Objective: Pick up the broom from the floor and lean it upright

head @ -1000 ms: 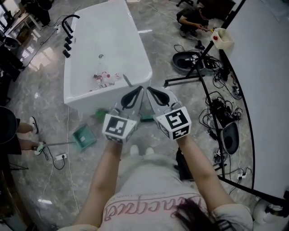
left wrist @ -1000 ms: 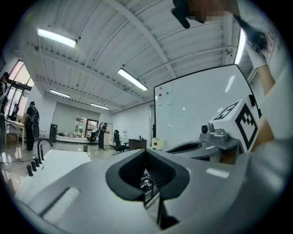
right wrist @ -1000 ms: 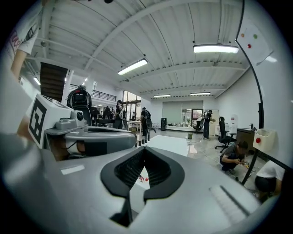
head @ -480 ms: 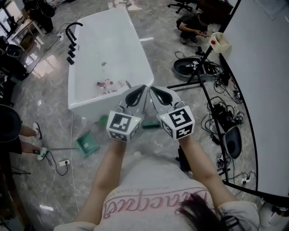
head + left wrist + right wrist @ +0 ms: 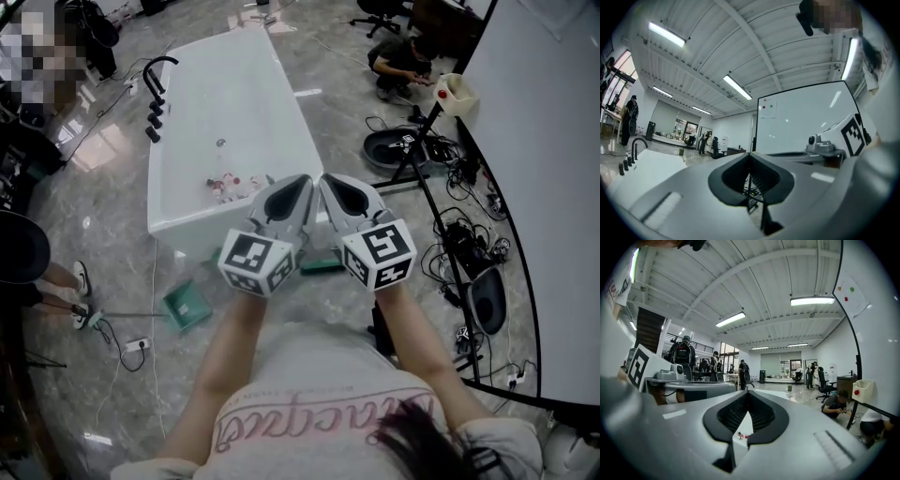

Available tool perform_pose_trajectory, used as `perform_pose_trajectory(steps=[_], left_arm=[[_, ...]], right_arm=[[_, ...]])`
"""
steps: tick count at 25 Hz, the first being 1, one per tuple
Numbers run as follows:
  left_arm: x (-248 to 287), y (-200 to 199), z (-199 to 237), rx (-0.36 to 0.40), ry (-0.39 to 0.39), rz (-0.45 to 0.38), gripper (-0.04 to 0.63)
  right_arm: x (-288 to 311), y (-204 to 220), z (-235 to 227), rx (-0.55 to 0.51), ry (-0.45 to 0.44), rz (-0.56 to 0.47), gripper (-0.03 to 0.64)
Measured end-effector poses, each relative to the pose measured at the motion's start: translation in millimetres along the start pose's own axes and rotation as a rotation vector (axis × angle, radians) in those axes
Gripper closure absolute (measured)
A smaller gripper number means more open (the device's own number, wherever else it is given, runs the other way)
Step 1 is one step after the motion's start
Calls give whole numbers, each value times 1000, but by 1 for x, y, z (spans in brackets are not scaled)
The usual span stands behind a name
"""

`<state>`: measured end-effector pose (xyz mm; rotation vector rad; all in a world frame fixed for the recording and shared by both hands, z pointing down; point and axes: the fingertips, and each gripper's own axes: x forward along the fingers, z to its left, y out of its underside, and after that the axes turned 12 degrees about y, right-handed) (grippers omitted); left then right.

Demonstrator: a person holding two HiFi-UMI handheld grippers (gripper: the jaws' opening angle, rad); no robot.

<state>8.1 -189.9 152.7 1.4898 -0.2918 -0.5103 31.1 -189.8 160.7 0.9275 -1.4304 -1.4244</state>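
The left hand-held gripper (image 5: 302, 186) and right hand-held gripper (image 5: 330, 186) hang clenched on nothing mid-frame, probably poised over the green broom head (image 5: 322, 266) by the bathtub (image 5: 178, 234).

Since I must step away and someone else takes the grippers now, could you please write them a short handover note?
Left gripper: shut, empty. Right gripper: shut, empty. Both are held up side by side.
The broom is probably the green piece on the floor at the foot of the white bathtub; the grippers hide most of it.
Done: cannot tell whether it lies or leans.
Left: look; if it lies, pick it up and lean it upright.
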Motion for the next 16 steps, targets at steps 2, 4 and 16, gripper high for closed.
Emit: perform_pose_trajectory(steps=[2, 4, 16], left_arm=[[-1, -2, 0, -6, 0, -5, 597], [-2, -4, 0, -16, -1, -12, 597], [-7, -9, 4, -35, -4, -36, 597]], right_arm=[[-1, -1, 0, -2, 6, -2, 617], [-3, -2, 0, 4, 9, -1, 617], [-4, -9, 3, 20, 11, -14, 617]])
